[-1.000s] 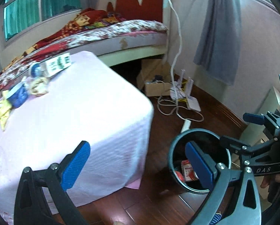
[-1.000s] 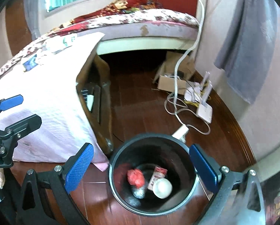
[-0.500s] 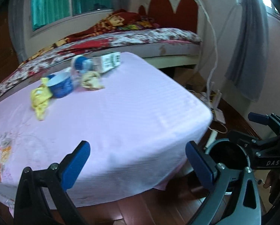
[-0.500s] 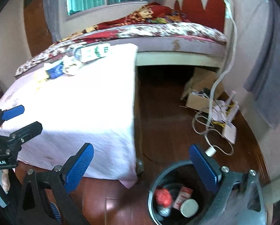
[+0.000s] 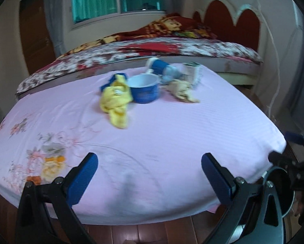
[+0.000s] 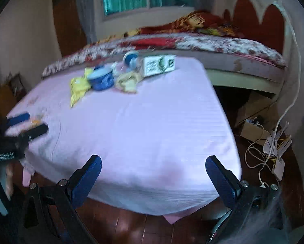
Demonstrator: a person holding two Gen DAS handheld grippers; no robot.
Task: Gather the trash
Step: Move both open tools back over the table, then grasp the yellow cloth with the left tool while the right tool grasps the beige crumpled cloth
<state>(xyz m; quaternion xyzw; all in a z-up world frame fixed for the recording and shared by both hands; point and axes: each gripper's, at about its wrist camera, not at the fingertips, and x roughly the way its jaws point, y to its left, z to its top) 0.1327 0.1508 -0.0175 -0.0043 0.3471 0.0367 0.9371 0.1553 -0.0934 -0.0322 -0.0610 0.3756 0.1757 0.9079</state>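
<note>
Left wrist view now faces the pink-covered worktop point(image 5: 172, 126) instead of the trash bin point(image 5: 278, 185), now at frame edge, both the left gripper point(image 5: 147, 174) and right gripper point(image 6: 154, 178) with jaws spread empty, trash clustered at the far side: yellow wrapper point(image 5: 116, 101), blue cup point(image 5: 144, 88), crumpled paper point(image 5: 181, 88), carton point(image 6: 159, 65).

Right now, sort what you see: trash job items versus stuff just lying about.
Job:
yellow wrapper
blue cup
crumpled paper
carton
bin
left gripper, open
right gripper, open

Lying about:
bed
cables
box
</note>
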